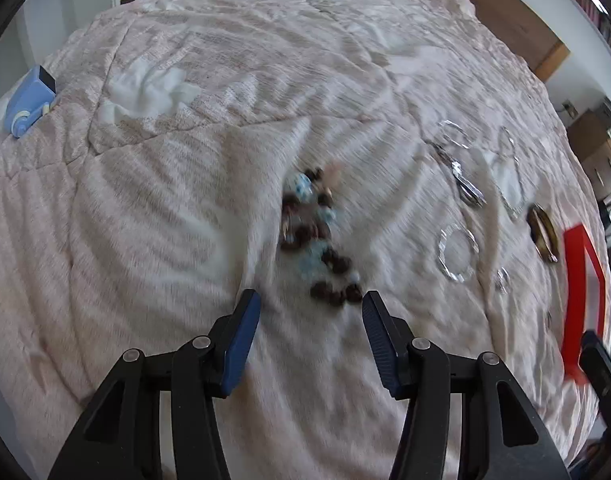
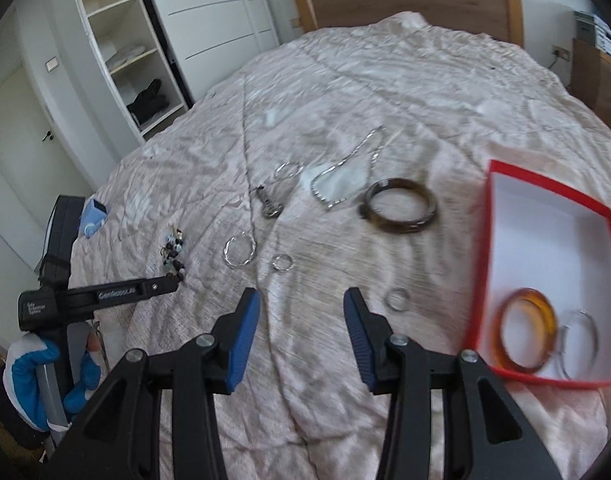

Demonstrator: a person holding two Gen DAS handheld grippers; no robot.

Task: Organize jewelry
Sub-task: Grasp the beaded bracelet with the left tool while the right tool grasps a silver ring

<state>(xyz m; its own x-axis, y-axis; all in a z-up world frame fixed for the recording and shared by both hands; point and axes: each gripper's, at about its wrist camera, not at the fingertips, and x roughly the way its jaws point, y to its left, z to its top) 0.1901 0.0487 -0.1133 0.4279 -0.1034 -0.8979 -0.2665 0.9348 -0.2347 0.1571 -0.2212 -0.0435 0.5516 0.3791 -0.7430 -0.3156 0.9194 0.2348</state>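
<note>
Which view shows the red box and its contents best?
The right wrist view: the red box lies open with an amber bangle and a silver hoop inside. The left wrist view catches only a blurred red edge, its inside hidden.

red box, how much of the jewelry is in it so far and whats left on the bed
Done: the red box holds an amber bangle and a thin silver hoop. In hand: nothing; the left tongs hang open by the beaded bracelet, and the right tongs are open and empty. Left on the bed: dark bangle, silver chain, twisted hoop, several small rings and the beads.
</note>
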